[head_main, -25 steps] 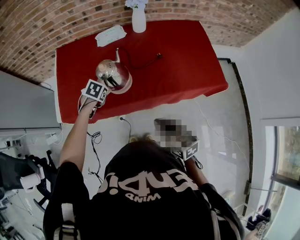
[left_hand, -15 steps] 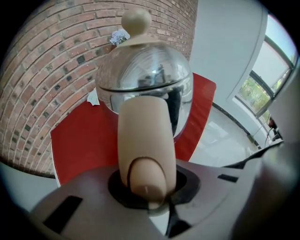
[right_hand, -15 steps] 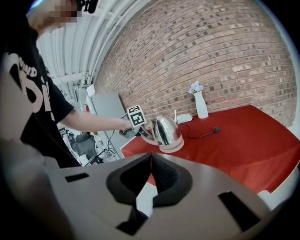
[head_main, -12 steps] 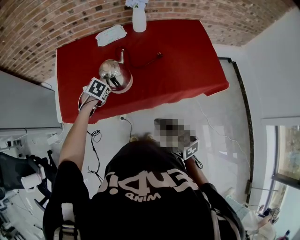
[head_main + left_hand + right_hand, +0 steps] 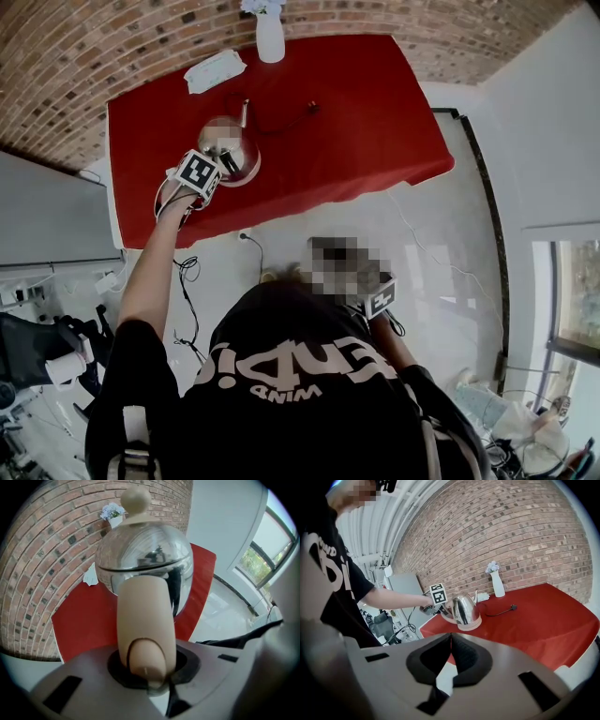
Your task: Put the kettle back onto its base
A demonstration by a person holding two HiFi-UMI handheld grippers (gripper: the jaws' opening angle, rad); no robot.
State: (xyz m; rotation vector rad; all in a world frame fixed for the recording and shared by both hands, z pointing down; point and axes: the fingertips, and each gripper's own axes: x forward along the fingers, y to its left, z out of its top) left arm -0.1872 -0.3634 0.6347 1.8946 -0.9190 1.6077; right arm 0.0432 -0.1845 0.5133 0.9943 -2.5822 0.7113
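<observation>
My left claw (image 5: pixel 147 666) is closed on the beige handle (image 5: pixel 143 616) of the kettle (image 5: pixel 145 555). The handle fills the gap between the two jaws, and both jaws press on it. The claw points steeply down. Above the handle I see the shiny round body of the kettle and the beige knob (image 5: pixel 136 498) on its lid.

The kettle stands upright on its round pink base (image 5: pixel 469 625), as far as the right gripper view shows me; I cannot see any gap between them. The two are on the red table (image 5: pixel 356 103), near its left edge and not far from the near edge where the person stands.

A black cable (image 5: pixel 286 120) lies on the table from the kettle toward the middle. A white vase (image 5: pixel 270 37) with pale flowers stands at the middle of the far edge, against the brick wall (image 5: pixel 511 527). A flat white packet (image 5: pixel 216 70) lies near the far left corner.

My right claw (image 5: pixel 450 641) is closed, its jaws meet and nothing is between them. It is held off the table, well apart from the near edge, and looks toward the kettle.
</observation>
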